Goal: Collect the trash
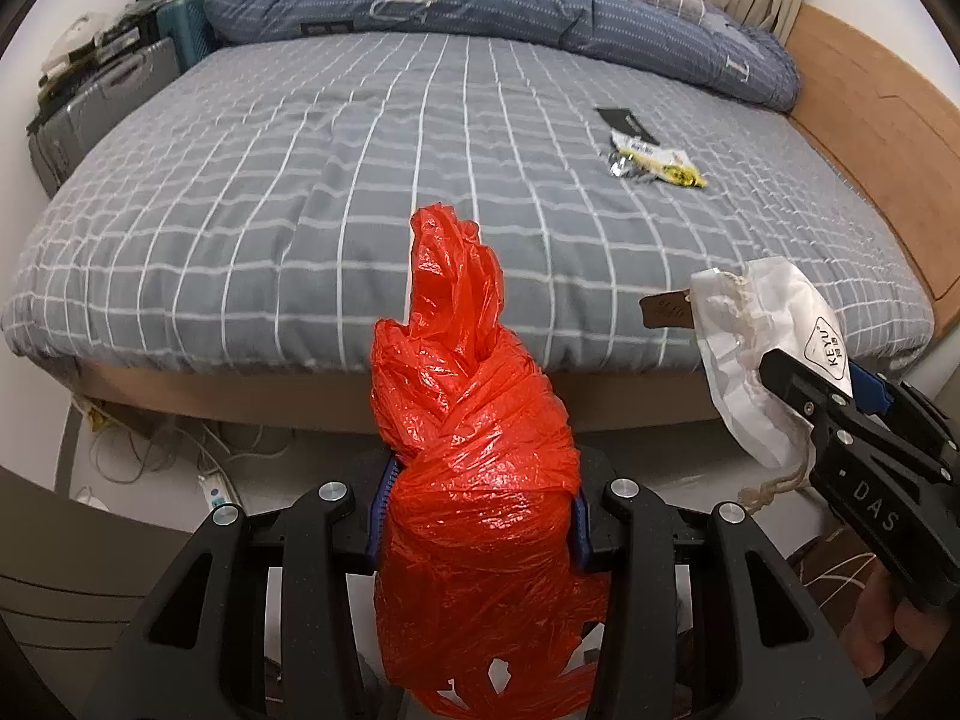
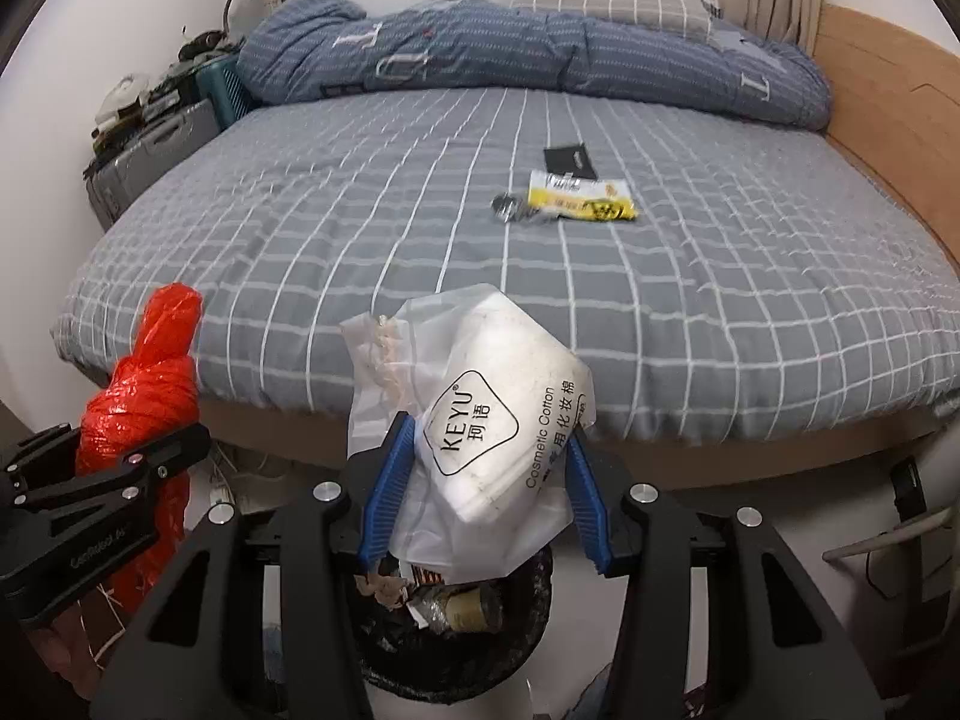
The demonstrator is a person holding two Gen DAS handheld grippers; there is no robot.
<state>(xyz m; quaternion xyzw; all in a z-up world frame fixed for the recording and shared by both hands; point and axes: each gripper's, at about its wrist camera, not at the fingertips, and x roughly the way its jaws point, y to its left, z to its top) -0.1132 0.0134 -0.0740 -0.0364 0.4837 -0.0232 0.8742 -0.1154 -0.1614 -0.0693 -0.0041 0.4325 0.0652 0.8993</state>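
My left gripper [image 1: 480,516] is shut on a crumpled red plastic bag [image 1: 474,450], held in front of the bed's near edge; the bag also shows in the right wrist view [image 2: 144,384]. My right gripper [image 2: 486,480] is shut on a white cosmetic cotton pouch [image 2: 492,420] marked KEYU, held above a black-lined trash bin [image 2: 456,642] with rubbish inside. The pouch shows at the right of the left wrist view [image 1: 762,342]. A yellow wrapper [image 2: 582,201], a crumpled foil piece [image 2: 510,207] and a black card [image 2: 570,159] lie on the bed.
The bed [image 2: 360,240] has a grey checked sheet, with a blue quilt [image 2: 480,54] bunched at its far end. Suitcases [image 1: 108,102] stand at the left wall. Cables and a power strip [image 1: 213,489] lie on the floor under the bed's edge. A wooden board [image 1: 870,120] runs along the right.
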